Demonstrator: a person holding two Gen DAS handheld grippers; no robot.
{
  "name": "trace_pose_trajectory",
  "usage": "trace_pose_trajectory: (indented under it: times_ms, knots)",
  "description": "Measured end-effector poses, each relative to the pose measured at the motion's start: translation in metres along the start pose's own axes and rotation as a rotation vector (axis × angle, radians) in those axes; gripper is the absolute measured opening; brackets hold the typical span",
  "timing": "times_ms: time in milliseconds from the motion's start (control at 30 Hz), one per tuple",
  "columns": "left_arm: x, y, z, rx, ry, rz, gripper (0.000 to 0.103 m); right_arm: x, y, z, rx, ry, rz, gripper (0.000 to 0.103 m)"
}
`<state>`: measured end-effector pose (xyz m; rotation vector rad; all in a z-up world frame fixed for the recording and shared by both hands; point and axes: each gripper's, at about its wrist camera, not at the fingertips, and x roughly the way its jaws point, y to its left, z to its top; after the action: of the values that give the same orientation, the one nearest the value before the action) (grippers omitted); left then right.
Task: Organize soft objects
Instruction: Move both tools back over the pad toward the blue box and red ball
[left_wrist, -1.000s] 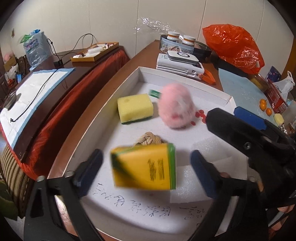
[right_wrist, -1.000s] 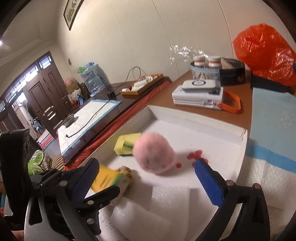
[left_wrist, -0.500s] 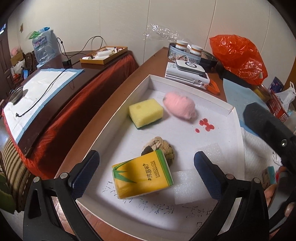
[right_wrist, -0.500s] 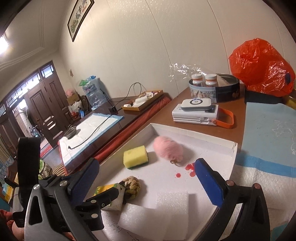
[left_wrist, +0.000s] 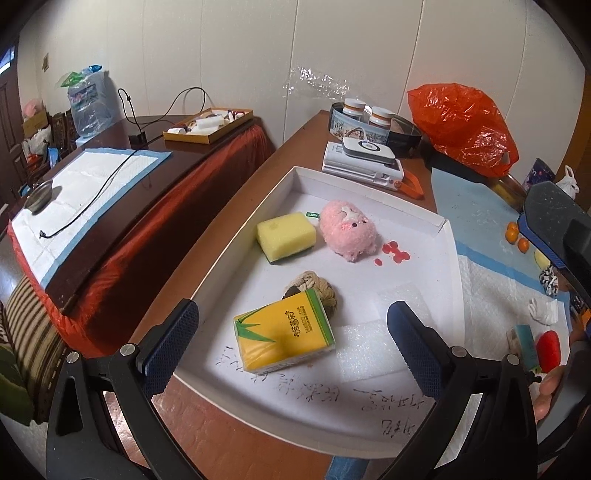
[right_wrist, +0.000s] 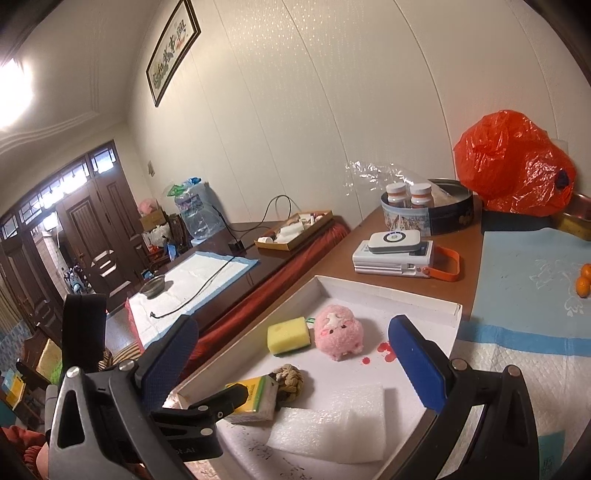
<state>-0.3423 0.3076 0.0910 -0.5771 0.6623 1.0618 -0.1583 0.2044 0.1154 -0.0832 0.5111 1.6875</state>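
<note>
A white shallow box (left_wrist: 291, 177) (right_wrist: 456, 308) on the wooden table holds a yellow sponge (left_wrist: 286, 236) (right_wrist: 289, 335), a pink plush toy (left_wrist: 347, 230) (right_wrist: 339, 334), a knotted rope ball (left_wrist: 314, 288) (right_wrist: 290, 378) and a yellow tissue pack (left_wrist: 284, 339) (right_wrist: 255, 400). My left gripper (left_wrist: 291, 343) is open, raised above the tissue pack and holding nothing. My right gripper (right_wrist: 291, 365) is open too, raised over the box's near right side. The left gripper's frame shows in the right wrist view at lower left.
White foam sheets (right_wrist: 328, 428) lie in the box front. Behind it are a white device stack (left_wrist: 364, 162), a tin with jars (left_wrist: 369, 118) and an orange plastic bag (left_wrist: 461, 125). A padded mat with small oranges (left_wrist: 515, 236) lies to the right. A second table (left_wrist: 92, 177) stands left.
The tissue pack dropped from between my left gripper's fingers and now lies in the box. The pink plush came to rest beside the sponge. Both grippers pulled back and up.
</note>
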Motion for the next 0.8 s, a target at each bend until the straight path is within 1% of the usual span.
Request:
trace_pose_trajectory:
  times_ms: [267,467,800]
  knots:
    - [-0.023,-0.003,-0.005,0.002,-0.038,-0.005,0.103,-0.022,0.008,0.002,0.0,-0.052,0.009,0.103]
    - [-0.033,-0.008,-0.012,-0.003,-0.043,0.012,0.103,-0.038,0.009,-0.003,0.0,-0.072,0.021,0.103]
    - [-0.05,-0.037,-0.03,-0.003,-0.045,0.014,0.103,-0.067,-0.004,-0.01,0.016,-0.086,0.021,0.103]
